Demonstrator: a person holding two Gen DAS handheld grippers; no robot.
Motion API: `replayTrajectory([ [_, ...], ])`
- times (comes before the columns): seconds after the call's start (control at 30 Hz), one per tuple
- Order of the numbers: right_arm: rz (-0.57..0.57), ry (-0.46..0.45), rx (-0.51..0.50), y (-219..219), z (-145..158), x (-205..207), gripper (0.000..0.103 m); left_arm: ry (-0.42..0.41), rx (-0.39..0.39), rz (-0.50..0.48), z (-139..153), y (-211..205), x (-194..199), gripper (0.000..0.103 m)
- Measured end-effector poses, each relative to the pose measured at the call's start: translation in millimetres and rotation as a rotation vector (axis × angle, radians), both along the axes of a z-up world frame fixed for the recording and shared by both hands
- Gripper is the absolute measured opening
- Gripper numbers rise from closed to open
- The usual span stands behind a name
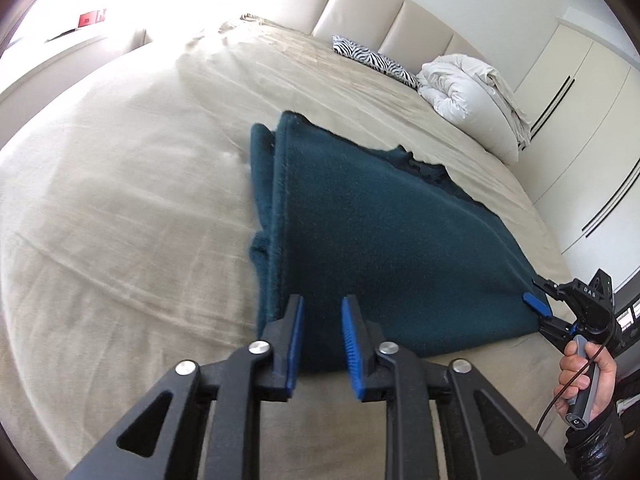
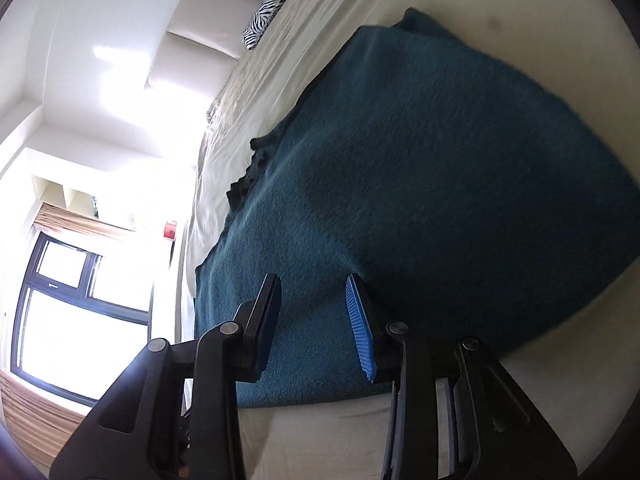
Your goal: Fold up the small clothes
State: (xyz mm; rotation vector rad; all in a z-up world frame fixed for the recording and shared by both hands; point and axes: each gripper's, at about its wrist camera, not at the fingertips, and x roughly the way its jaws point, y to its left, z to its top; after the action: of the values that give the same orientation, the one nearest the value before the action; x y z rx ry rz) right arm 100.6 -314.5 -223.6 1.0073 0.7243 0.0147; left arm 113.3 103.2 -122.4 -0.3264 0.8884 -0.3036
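While lying folded flat on the bed (image 1: 120, 200), teal garment (image 1: 380, 220) looks released after a fold. Left claw (image 1: 321, 320) and right claw (image 2: 312, 300) both parted, clamping nothing. Next, probably: regrip an edge, fold again.

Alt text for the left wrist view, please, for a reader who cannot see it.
A folded dark teal fleece cloth lies flat on a beige bedspread, with the left claw open just above its near edge. At the right edge, a hand holds the right claw at the cloth's corner.
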Motion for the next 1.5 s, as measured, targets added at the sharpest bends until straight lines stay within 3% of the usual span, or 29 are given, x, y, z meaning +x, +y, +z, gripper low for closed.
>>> replayTrajectory([
  [0.07, -0.021, -0.021, -0.009, -13.5, 11.1, -9.5, 0.035, -0.009, -0.012, 0.042, 8.7, 16.5, 4.7, 0.047],
  [0.17, 0.004, -0.047, -0.018, -10.3, 22.5, -5.6, 0.036, 0.018, -0.047, 0.057, 8.9, 29.8, 20.5, 0.050],
  [0.2, 0.024, -0.058, -0.013, -4.9, 25.4, -2.2, 0.045, 0.028, -0.062, 0.052, 7.5, 31.2, 25.5, 0.052],
  [0.23, 0.047, -0.069, -0.010, 1.3, 27.7, 2.1, 0.047, 0.042, -0.086, 0.038, 4.8, 32.0, 31.6, 0.055],
  [0.43, 0.180, -0.094, 0.002, 39.1, 33.3, 35.1, 0.047, 0.135, -0.200, -0.004, -13.0, 25.5, 60.4, 0.058],
  [0.5, 0.219, -0.102, -0.002, 49.9, 36.6, 42.3, 0.047, 0.145, -0.235, -0.002, -15.5, 27.6, 68.7, 0.064],
  [0.67, 0.290, -0.120, 0.000, 67.1, 39.8, 53.9, 0.047, 0.201, -0.354, 0.031, -28.4, 42.8, 88.1, 0.064],
  [0.93, 0.351, -0.113, 0.053, 80.0, 35.5, 72.2, 0.047, 0.285, -0.475, -0.026, -43.5, 36.1, 108.6, 0.064],
  [1.03, 0.371, -0.099, 0.065, 89.6, 33.5, 83.3, 0.047, 0.303, -0.514, -0.026, -50.1, 40.3, 112.8, 0.051],
  [1.1, 0.380, -0.089, 0.072, 93.5, 32.9, 88.8, 0.047, 0.304, -0.502, -0.044, -52.7, 42.8, 112.0, 0.039],
  [1.3, 0.418, -0.064, 0.092, 111.7, 27.5, 109.8, 0.047, 0.319, -0.474, -0.061, -55.0, 45.9, 110.0, 0.020],
  [1.5, 0.481, -0.019, 0.077, 139.7, 20.4, 140.8, 0.047, 0.276, -0.467, -0.052, -50.8, 49.2, 102.5, 0.016],
])
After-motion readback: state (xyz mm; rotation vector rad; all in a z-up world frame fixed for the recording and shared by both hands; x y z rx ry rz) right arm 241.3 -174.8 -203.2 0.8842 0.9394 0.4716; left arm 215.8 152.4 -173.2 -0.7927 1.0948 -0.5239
